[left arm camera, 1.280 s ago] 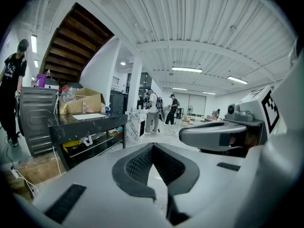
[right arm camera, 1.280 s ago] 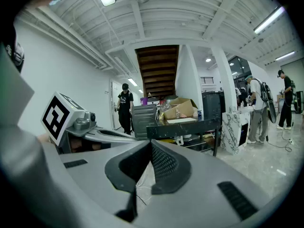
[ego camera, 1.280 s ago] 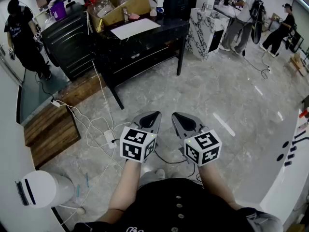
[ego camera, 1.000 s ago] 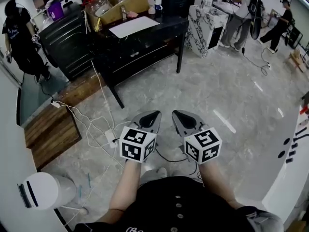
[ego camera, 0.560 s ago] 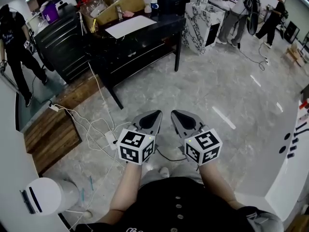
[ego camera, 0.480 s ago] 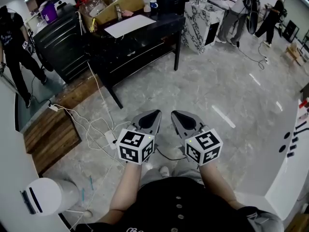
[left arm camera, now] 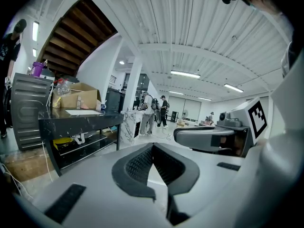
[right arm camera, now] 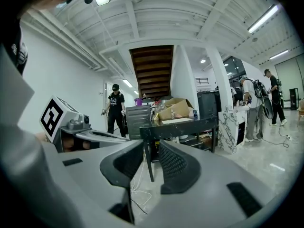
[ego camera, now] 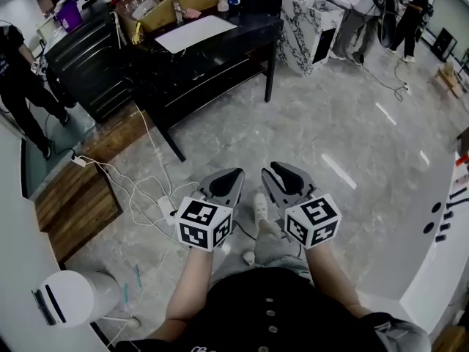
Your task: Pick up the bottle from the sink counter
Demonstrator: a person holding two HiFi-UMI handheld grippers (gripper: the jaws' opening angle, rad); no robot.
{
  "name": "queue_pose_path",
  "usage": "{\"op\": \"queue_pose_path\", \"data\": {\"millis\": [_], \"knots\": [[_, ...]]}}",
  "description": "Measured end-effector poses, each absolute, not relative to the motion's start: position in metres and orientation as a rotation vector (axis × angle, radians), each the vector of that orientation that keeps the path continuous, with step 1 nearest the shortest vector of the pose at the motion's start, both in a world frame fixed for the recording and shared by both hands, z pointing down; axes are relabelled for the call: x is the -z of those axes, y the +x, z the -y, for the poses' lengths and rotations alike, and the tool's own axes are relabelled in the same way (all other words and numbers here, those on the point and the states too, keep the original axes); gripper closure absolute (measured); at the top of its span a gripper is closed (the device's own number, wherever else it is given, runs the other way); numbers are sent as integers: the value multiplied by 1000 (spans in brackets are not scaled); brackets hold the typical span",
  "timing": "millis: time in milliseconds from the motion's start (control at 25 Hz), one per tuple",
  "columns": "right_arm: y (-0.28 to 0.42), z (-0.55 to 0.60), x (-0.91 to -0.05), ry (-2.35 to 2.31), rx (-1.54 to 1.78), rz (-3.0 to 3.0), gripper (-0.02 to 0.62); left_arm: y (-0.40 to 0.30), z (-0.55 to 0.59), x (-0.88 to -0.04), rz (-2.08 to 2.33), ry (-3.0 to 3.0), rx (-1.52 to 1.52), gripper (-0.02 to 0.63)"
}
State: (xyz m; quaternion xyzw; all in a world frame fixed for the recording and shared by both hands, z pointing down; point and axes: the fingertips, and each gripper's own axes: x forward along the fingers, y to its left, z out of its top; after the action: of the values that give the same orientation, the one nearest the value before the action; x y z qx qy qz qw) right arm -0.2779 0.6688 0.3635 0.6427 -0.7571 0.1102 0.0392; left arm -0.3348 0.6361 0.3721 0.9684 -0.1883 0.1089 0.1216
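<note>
Stepping forward, the person now has a shoe between the claws, which are carried level ahead for walking: right claw just parted slightly on nothing, left claw clenched empty, bottle and sink counter nowhere in view.

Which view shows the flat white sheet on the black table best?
Head view: it looks down on the flat white sheet, so its top face shows. Left gripper view: the sheet is nearly edge-on, a thin pale strip; right gripper view: the same strip.
</note>
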Motion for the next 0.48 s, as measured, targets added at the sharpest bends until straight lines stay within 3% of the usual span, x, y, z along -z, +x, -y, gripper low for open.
{"op": "queue_pose_path", "data": {"millis": [120,480], "knots": [[-263,-650,-363,1960,-321,2332,455,-323,-622,-377,555,2812,-330,592],[-214,-565,-357,1895,-351,2441,393,-276,-544,-383,608,2786,-373,592]]}}
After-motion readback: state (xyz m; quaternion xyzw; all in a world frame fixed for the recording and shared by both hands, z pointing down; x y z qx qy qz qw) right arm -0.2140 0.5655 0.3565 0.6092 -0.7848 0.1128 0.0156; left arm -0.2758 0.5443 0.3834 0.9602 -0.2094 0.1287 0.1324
